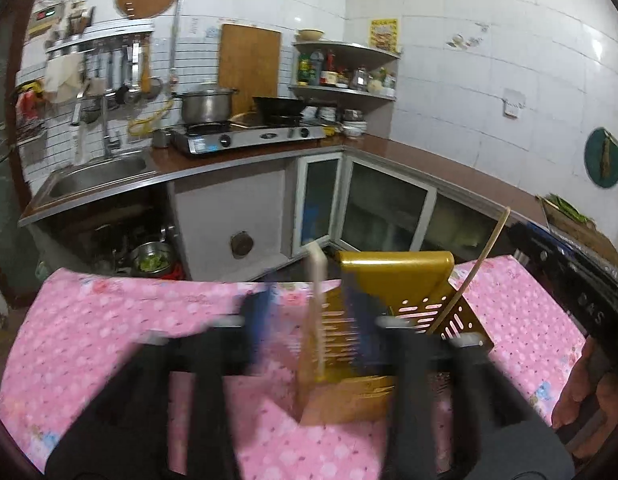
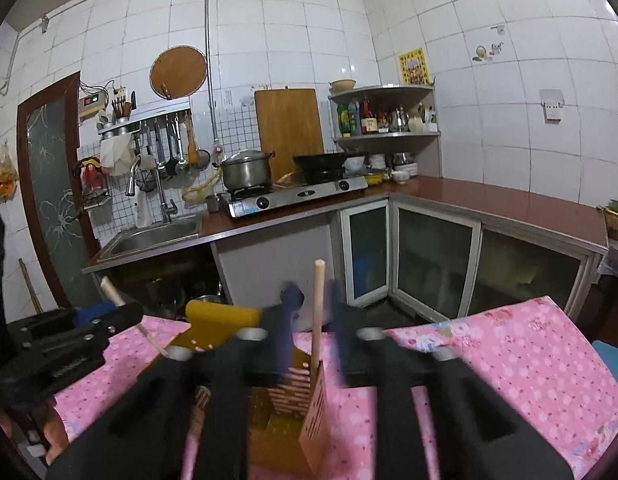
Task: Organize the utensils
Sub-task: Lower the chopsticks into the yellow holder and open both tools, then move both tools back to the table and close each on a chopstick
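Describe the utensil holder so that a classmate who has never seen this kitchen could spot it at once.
Find the pink floral tablecloth in front of the kitchen counter. On it stands the gold utensil holder, a slotted metal box with wooden sticks poking up, the only gold thing there.

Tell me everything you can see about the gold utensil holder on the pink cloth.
The gold slotted utensil holder looks like glossy plastic or painted metal, box-shaped, open on top, with a taller back panel curling over at its top edge. Rows of slots pierce its walls. It stands upright on the pink floral tablecloth. Pale wooden chopsticks stand inside it, leaning on its walls. The image is blurred, so finer detail is unclear.
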Tool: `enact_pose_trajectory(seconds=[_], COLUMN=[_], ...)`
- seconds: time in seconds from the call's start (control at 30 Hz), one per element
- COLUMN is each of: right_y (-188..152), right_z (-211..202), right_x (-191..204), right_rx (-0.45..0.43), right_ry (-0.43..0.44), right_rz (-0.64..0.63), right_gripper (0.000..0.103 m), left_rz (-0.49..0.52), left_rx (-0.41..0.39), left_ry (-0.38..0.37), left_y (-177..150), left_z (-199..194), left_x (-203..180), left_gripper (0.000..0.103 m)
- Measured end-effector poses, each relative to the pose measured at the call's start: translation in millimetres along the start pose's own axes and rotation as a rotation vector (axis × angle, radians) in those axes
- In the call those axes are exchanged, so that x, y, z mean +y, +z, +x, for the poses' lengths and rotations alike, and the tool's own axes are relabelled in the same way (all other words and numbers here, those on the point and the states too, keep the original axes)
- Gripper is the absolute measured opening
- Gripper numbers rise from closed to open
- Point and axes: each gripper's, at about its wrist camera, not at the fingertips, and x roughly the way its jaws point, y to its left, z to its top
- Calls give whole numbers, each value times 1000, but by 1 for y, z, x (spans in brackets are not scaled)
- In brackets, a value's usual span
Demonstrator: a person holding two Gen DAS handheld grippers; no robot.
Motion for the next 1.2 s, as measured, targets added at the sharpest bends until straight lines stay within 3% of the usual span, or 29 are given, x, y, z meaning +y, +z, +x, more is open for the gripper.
enact_pose_trajectory(seconds=[0.03,0.1,0.2,0.27,0.67,0.93,1.13,1.2], right_y=[1,1,-3,-10,-83,-132,-149,-154], right_z=[-5,-16,-33,-44,-64,-58,-46,-41], right_x=[0,0,-1,-1,-10,-6,1,2], right_rx=[-2,5,37,60,246,352,419,458], right_ry=[-5,-17,-30,-43,-113,-153,-174,-173], right_rz=[4,-3,-11,-19,4,2,3,12], right_gripper=[54,54,55,62,66,66,66,66], left_rz=[-12,-20,-42,-61,-70,-64,-52,-57], left_rx=[-11,-25,-10,-7,91,196,296,318], left_ry=[12,37,61,82,167,172,237,222], left_y=[0,0,-5,-13,-73,-112,-134,-140], left_z=[-9,-29,-48,-63,-83,-62,-38,-31], left_x=[4,14,26,36,57,56,54,54], left_gripper=[71,75,88,96,98,98,98,98])
